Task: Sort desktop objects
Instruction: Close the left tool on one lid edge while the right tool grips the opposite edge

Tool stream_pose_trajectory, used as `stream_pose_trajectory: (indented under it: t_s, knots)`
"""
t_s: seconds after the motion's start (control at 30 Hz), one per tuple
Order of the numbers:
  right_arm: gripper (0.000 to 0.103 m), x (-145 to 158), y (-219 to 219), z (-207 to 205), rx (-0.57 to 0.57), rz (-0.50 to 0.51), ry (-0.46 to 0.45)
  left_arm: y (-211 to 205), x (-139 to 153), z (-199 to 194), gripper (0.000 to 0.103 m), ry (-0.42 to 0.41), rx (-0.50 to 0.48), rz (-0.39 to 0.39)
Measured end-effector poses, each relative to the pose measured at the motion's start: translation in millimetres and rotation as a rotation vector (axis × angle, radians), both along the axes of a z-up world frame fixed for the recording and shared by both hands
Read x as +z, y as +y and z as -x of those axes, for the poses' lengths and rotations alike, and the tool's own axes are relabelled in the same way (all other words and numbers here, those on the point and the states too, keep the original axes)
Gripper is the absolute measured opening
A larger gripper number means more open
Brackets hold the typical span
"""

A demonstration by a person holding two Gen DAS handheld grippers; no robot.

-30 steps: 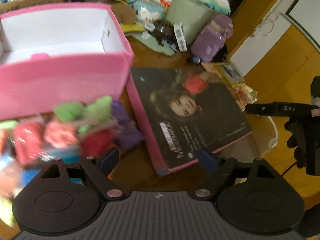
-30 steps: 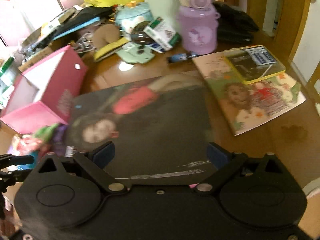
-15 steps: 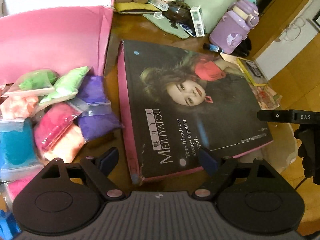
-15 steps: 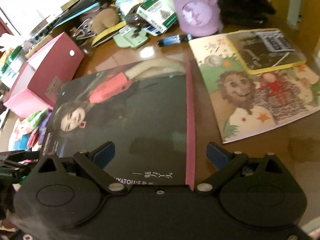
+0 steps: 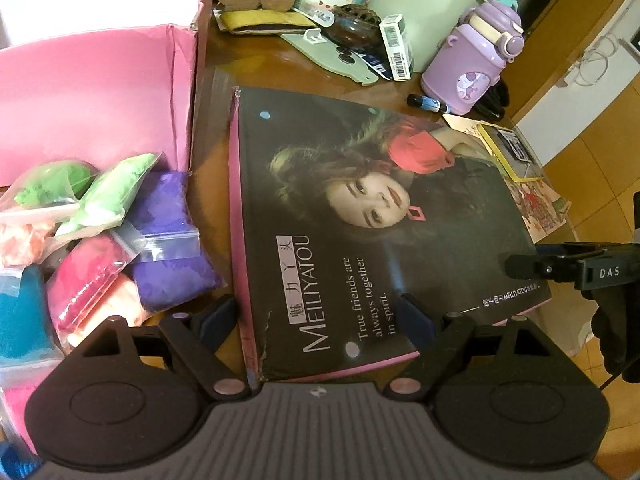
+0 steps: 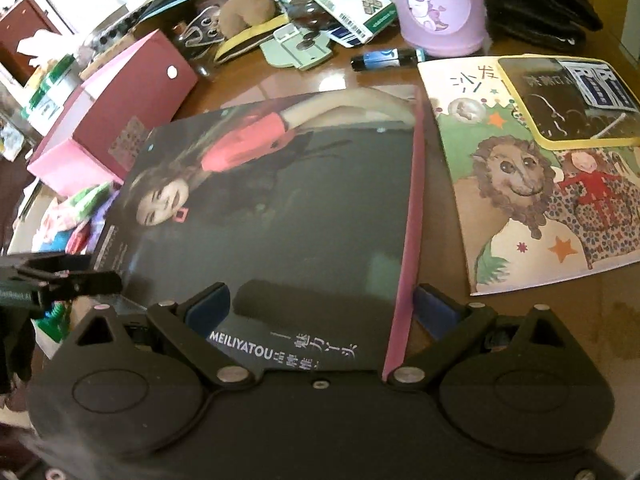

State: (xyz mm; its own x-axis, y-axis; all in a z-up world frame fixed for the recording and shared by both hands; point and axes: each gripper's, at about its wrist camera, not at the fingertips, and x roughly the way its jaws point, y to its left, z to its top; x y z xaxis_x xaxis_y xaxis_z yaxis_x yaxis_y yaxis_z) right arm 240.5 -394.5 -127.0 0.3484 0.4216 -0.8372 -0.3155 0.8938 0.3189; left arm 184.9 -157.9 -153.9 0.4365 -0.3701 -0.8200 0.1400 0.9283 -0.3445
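Note:
A large flat dark box with a woman's portrait and pink edges (image 5: 380, 224) lies on the brown table; it also shows in the right wrist view (image 6: 280, 208). My left gripper (image 5: 320, 320) is open, its fingers on either side of the box's near left corner. My right gripper (image 6: 320, 308) is open, its fingers on either side of the box's right pink edge. Several bags of coloured clay (image 5: 100, 248) lie left of the box. An open pink box (image 5: 92, 96) stands behind them.
A lion picture book (image 6: 536, 184) with a yellow-rimmed book (image 6: 568, 100) on it lies right of the dark box. Behind stand a purple bottle (image 5: 476, 60), a pale green bucket (image 5: 420, 0), a marker (image 6: 388, 58), a medicine carton (image 6: 356, 8) and assorted clutter.
Both grippers have moved in close over the dark box, which now fills both views. The left view has swung from the pink box and clay bags towards the dark box.

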Motion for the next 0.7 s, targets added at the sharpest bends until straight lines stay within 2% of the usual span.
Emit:
stream_pose_trajectory:
  t_s: [0.13, 0.23, 0.47, 0.7]
  knots:
    - [0.102, 1, 7, 1, 0.064, 0.044, 0.026, -5, 3, 8, 0.087, 0.035, -0.057, -0.018]
    - [0.101, -2, -3, 9, 0.067, 0.042, 0.032, -3, 3, 20, 0.087, 0.059, -0.092, -0.014]
    - [0.101, -7, -15, 8, 0.000, 0.003, 0.003, 4, 1, 19, 0.087, 0.032, -0.037, 0.003]
    - [0.102, -2, -11, 21, 0.028, 0.023, -0.031, -7, 13, 26, 0.087, -0.022, -0.106, -0.028]
